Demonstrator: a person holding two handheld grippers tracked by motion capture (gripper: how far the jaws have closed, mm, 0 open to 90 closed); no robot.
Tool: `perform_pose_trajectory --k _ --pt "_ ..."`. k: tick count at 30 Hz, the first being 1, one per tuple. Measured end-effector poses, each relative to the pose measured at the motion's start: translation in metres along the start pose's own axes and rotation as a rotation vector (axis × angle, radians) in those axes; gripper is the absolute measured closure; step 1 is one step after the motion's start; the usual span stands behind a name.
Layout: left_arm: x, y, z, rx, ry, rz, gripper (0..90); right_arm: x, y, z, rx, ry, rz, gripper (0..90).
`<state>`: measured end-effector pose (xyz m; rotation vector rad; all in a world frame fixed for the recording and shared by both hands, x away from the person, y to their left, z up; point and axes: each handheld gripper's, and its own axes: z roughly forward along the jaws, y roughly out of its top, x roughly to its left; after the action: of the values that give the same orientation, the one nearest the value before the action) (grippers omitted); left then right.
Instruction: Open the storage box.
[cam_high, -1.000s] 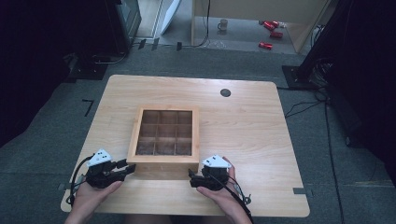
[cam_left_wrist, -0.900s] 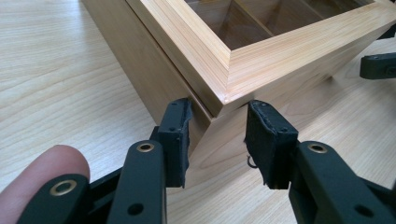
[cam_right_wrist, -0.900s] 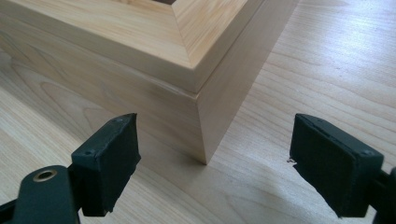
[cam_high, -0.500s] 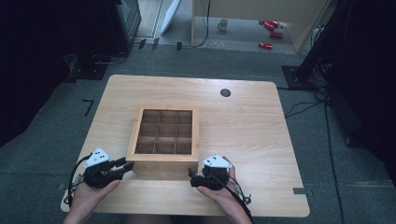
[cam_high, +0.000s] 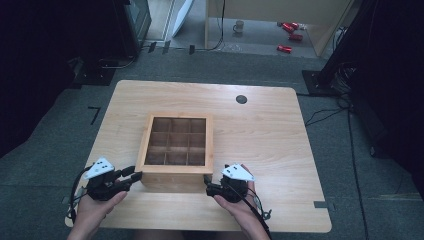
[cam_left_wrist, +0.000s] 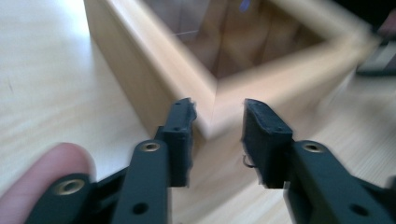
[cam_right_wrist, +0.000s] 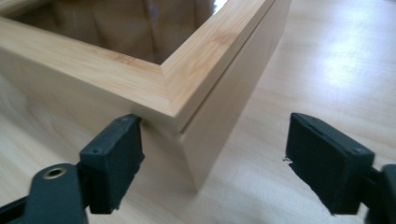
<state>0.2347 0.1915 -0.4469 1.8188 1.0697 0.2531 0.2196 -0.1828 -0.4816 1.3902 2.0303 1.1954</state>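
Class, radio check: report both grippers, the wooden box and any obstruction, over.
Left gripper shut on wooden box, near left corner. Right gripper open, jaws astride near right corner. Box flat on table. Nothing in the way.

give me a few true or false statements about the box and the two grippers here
1. The box has a grid of compartments. True.
2. The right gripper has its jaws clamped on the box's corner. False: the jaws stand wide, one on each side of the corner, with the far one well clear of the wood.
3. The left gripper is at the box's near left corner. True.
4. The box stands on the floor. False: it stands on the table.
5. The left gripper's jaws stand wider apart than the right's. False: they are the narrower pair, close about the corner edge.
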Motion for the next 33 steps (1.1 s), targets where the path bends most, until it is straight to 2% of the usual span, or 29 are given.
perform_pose_trajectory --k 1,2,4,7,10,13,16,19,22,24,29,33 --pt "0.003 0.002 -0.005 -0.032 -0.020 -0.032 65.0 0.001 -0.002 0.002 -0.003 0.007 0.001 18.5" --pt "0.005 0.004 -0.008 -0.050 -0.015 -0.038 65.0 0.001 -0.002 0.002 -0.003 0.007 0.001 18.5" --pt "0.007 0.004 -0.012 -0.048 0.015 -0.024 64.8 0.003 -0.002 0.002 -0.005 0.005 -0.005 18.5" --pt "0.011 0.000 -0.009 0.026 -0.005 -0.001 59.9 0.004 -0.002 0.003 -0.008 0.002 -0.009 18.5" --pt "0.008 -0.005 0.002 0.105 0.023 0.046 56.5 0.004 -0.002 0.003 -0.006 0.007 -0.002 18.4" --pt "0.003 -0.009 0.014 0.161 0.034 0.068 55.8 0.003 -0.002 0.003 -0.004 0.011 0.002 18.5" --pt "-0.001 -0.011 0.025 0.198 0.062 0.059 55.9 0.003 -0.002 0.003 -0.003 0.016 0.006 18.5" --pt "-0.001 -0.011 0.026 0.200 0.061 0.049 55.4 0.002 -0.002 0.003 -0.003 0.014 0.006 18.5" --pt "0.001 -0.010 0.022 0.177 0.039 0.023 55.6 0.002 -0.002 0.003 -0.004 0.013 0.004 18.5" --pt "0.001 -0.009 0.021 0.170 0.039 0.014 57.6 0.002 -0.002 0.003 -0.005 0.014 0.005 18.5" --pt "0.000 -0.008 0.020 0.163 0.047 0.021 57.7 0.002 -0.003 0.003 -0.004 0.018 0.004 18.5" --pt "0.000 -0.006 0.016 0.119 0.038 0.018 58.4 0.002 -0.005 0.006 0.012 0.013 -0.009 18.5"
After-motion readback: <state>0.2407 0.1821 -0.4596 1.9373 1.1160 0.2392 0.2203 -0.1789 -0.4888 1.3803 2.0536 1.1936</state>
